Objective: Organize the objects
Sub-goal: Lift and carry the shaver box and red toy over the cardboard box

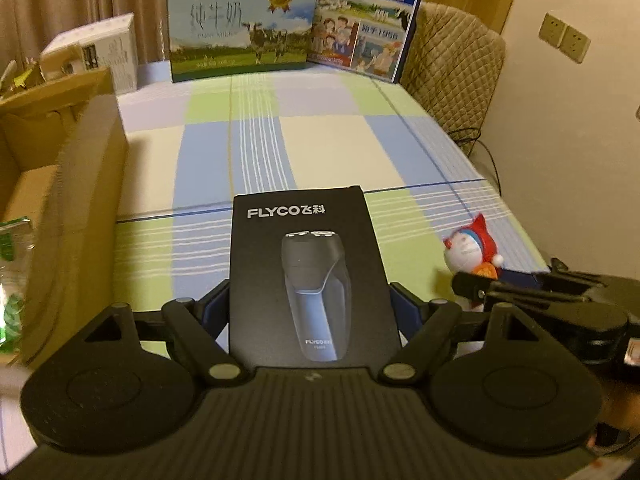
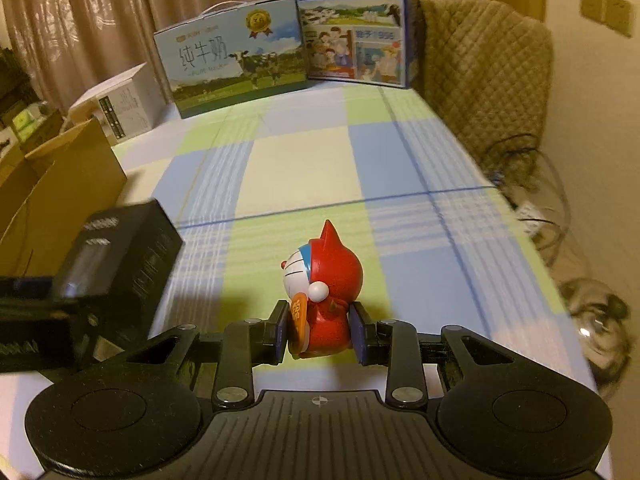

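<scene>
Our left gripper (image 1: 310,308) clamps the FLYCO shaver box (image 1: 308,276); our right gripper (image 2: 320,338) clamps the Doraemon figurine (image 2: 324,280), above the checked tablecloth (image 2: 304,160)

The shaver box (image 1: 308,280) covered the left gripper's (image 1: 310,312) pads. The cardboard carton (image 1: 60,184) ran off the left edge (its contents showed only as a green blur). Small print on the white box (image 2: 120,108) was illegible.

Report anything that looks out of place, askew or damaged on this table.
Nothing looks damaged or spilled. The black shaver box sits in the left gripper, the red figurine in the right gripper; both milk cartons stand upright.
</scene>
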`<state>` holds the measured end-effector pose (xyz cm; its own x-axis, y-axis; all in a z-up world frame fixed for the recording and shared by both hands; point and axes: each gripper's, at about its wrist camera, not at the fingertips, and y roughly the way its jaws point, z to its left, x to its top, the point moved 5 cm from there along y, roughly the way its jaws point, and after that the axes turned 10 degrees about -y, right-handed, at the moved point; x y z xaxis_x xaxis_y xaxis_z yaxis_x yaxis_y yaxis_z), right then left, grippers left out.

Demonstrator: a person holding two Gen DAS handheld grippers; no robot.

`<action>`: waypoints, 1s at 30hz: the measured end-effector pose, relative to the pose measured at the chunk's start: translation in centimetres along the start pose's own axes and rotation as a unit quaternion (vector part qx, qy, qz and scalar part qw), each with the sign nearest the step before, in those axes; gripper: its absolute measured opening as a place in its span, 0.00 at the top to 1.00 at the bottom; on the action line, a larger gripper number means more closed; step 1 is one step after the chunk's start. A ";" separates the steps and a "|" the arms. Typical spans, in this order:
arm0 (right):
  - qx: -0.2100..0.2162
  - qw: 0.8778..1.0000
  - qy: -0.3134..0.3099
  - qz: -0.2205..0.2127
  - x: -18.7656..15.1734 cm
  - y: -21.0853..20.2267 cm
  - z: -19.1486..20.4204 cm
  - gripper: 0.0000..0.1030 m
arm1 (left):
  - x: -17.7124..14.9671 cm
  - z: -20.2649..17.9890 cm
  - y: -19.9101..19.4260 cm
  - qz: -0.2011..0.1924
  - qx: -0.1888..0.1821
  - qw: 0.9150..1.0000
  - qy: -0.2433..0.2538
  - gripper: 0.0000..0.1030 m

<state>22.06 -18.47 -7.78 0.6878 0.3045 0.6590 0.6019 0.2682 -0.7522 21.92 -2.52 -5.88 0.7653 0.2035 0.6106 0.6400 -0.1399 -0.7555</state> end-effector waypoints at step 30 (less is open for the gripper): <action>0.031 0.997 -0.041 -0.065 -0.8 -11.6 8.9 0.73 | -3.9 3.8 -15.0 -0.060 0.006 0.998 0.003 0.24</action>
<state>10.93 -13.72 0.41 0.5687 0.3357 0.7509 0.6557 0.3662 -0.6603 9.09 2.49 2.14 0.6833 0.2131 0.6983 0.7265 -0.1032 -0.6794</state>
